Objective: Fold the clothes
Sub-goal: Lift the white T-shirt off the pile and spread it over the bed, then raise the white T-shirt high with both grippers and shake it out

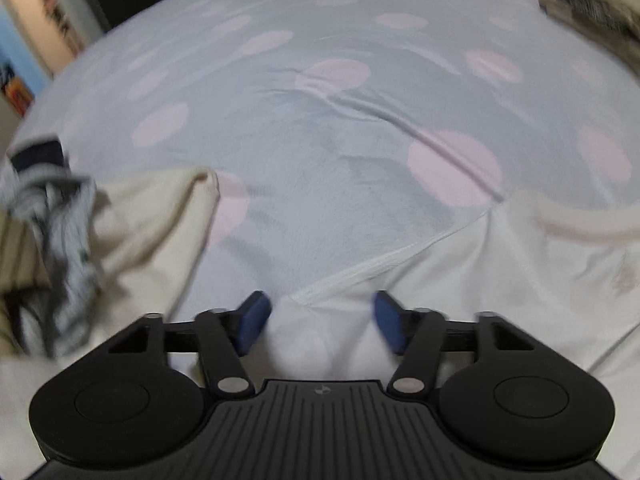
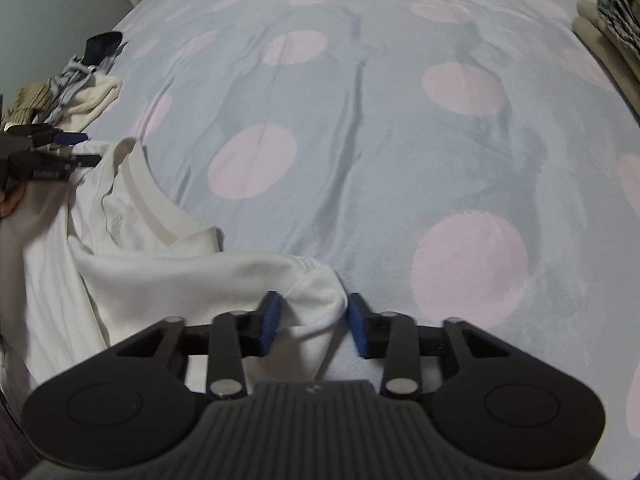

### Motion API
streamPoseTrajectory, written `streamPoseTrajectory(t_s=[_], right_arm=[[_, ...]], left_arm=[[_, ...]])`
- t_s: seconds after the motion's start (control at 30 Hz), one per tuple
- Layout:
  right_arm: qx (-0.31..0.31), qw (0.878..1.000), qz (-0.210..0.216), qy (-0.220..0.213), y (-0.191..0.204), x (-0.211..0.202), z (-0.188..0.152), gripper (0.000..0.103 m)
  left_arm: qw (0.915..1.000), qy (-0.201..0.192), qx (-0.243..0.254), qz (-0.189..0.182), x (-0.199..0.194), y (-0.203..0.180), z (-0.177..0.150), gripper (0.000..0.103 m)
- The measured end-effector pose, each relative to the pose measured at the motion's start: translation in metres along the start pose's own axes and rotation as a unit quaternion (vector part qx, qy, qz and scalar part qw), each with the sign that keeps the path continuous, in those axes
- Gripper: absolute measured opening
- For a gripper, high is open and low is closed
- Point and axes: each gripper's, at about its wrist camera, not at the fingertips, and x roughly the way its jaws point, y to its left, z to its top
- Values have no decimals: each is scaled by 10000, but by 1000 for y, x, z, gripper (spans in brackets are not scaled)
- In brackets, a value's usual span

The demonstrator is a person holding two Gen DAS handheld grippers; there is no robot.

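A white shirt is laid on a blue sheet with pink dots, at the near edge of the bed.

Left gripper: jaws are held wide apart, pointed steeply down. A bunched fold of the shirt, with its stitched hem just ahead of the tips, is seen between the blue pads. Bare gaps are seen on both sides, so the cloth is not pinched.

Right gripper: jaws are set narrower. A bunched corner of the shirt is seen between the pads. The left pad is touched by the cloth; the right pad is met only at its tip. Whether the corner is truly clamped cannot be told.

The ribbed collar is seen ahead and to the left of the right gripper. A pile of clothes is noted left of the left gripper. Folded items are noted far ahead to the right.
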Motion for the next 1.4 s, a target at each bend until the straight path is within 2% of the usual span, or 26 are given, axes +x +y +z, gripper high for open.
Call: streamPoseTrajectory(t_s=[0.03, 0.07, 0.13, 0.17, 0.3, 0.47, 0.57, 0.67, 0.77, 0.9, 1.0, 1.1, 1.17, 1.33, 1.4], right_arm=[[-3, 10000, 7, -10, 1, -1, 0, 17], [-5, 10000, 15, -22, 2, -2, -1, 13], [-31, 10000, 14, -69, 4, -4, -2, 8], [-55, 9999, -13, -102, 6, -6, -2, 8], [-128, 9994, -141, -286, 13, -19, -1, 7], [-232, 9974, -214, -640, 21, -44, -2, 6], [-213, 9957, -370, -819, 27, -58, -4, 6], [-348, 9899, -547, -1258, 38, -81, -8, 5], [-507, 9797, -780, -1776, 48, -111, -10, 5], [-549, 9582, -969, -2636, 54, -177, -13, 5], [-501, 9358, -1093, -3315, 54, -241, -14, 5], [-532, 9145, -1289, -3799, 56, -299, -17, 5], [-561, 8964, -1458, -4147, 60, -337, -22, 5], [-627, 8498, -1737, -4936, 81, -414, -43, 5], [-686, 8322, -1765, -5211, 88, -439, -59, 5]], left_arm=[[10000, -36, -59, -25, -2, -1, -1, 41], [10000, -70, -27, 1, -5, -5, -2, 35], [9998, -107, -71, 142, -13, -12, -1, 13], [9997, -125, -93, 212, -18, -15, -1, 10], [9982, -265, -230, 488, -39, -25, 0, 7], [9906, -742, -684, 927, -103, -16, 2, 6], [9823, -1061, -903, 1250, -147, -13, 3, 6], [9713, -1486, -1090, 1503, -196, -17, 3, 6], [9594, -1974, -1263, 1571, -246, -23, 6, 6], [9435, -2607, -1302, 1575, -315, -37, 11, 6], [9308, -3085, -1234, 1525, -360, -54, 15, 6], [9166, -3524, -1175, 1478, -400, -71, 17, 6], [9022, -3878, -1138, 1506, -425, -83, 16, 6], [8544, -4821, -1252, 1477, -485, -105, 8, 6], [8381, -5092, -1339, 1428, -507, -111, 3, 6]])
